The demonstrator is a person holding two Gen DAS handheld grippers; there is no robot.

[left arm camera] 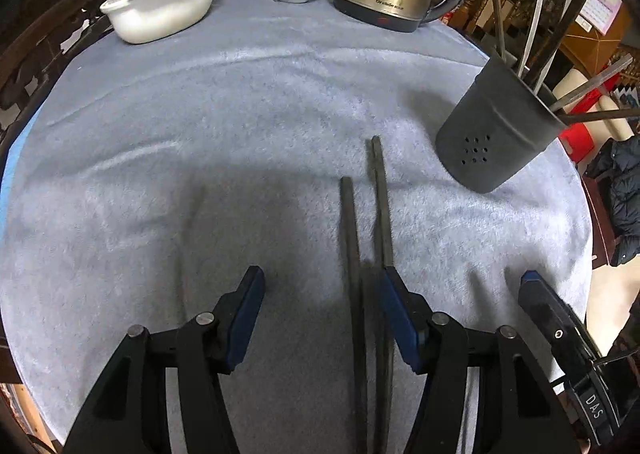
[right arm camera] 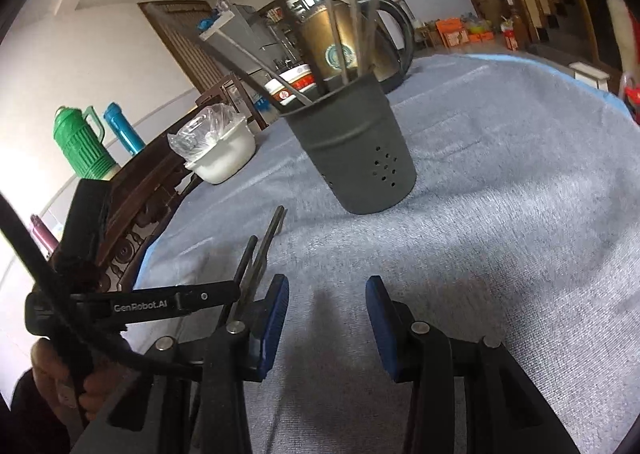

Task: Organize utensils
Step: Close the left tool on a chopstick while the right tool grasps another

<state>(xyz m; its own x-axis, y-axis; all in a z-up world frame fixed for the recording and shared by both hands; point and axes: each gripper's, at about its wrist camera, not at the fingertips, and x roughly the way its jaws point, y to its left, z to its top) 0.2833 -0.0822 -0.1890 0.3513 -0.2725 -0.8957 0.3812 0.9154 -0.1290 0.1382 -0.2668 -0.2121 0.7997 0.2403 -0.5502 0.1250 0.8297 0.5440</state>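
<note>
With both grippers gaping, I have two chopsticks (left arm camera: 362, 254) left on the cloth (left arm camera: 200, 114).
They lie side by side beneath my left gripper (left arm camera: 322, 318), tips toward the holder (left arm camera: 496, 130), which already stands full; my right gripper (right arm camera: 327, 326) hovers empty nearby.

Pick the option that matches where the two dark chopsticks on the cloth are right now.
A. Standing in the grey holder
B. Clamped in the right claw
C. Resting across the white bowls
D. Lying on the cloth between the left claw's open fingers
D: the two dark chopsticks lie flat on the grey cloth, running up between the fingers of the open left claw, short of the grey holder; the right claw is open and empty.
</note>
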